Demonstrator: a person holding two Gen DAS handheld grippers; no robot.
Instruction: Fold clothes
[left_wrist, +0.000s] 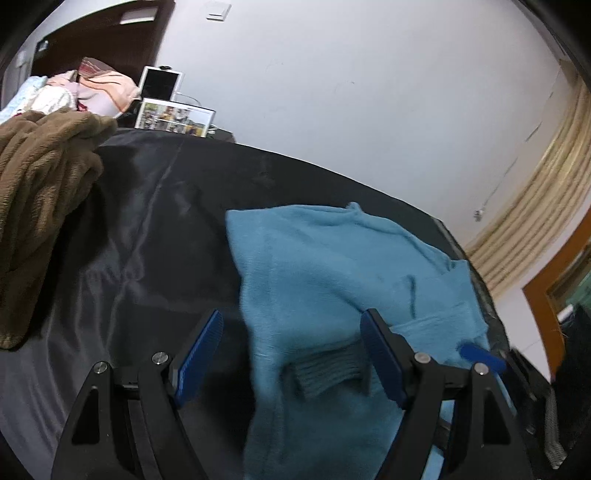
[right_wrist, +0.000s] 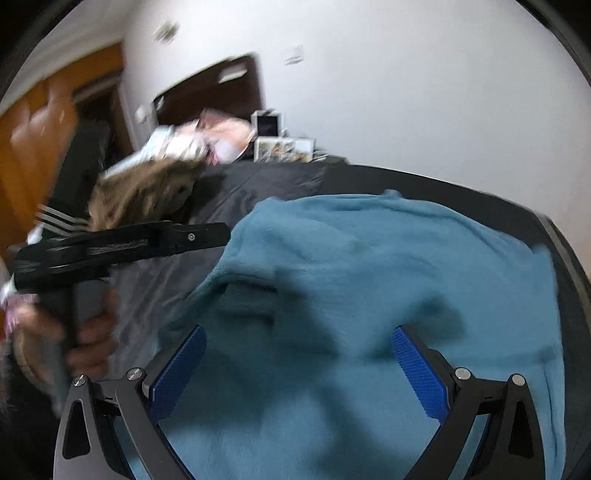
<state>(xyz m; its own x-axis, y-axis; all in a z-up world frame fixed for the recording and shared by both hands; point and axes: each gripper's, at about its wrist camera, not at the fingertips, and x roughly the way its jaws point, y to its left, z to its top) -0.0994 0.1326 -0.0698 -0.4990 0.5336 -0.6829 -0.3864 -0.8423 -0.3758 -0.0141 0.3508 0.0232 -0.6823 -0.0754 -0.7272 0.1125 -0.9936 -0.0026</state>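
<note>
Fuzzy blue sweater (right_wrist: 369, 266), ribbed cuff (left_wrist: 325, 369)

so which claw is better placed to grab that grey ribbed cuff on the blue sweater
Left. The left claw is open with the grey ribbed cuff between its pads. The right claw is open over plain blue sweater.

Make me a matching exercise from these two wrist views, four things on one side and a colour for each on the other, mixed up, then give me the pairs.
Things:
1. sweater
2. blanket
3. bed cover
4. pads on the fingers

Colours:
A. dark grey
B. royal blue
C. brown
D. light blue

Pairs: 1-D, 2-C, 3-A, 4-B
</note>
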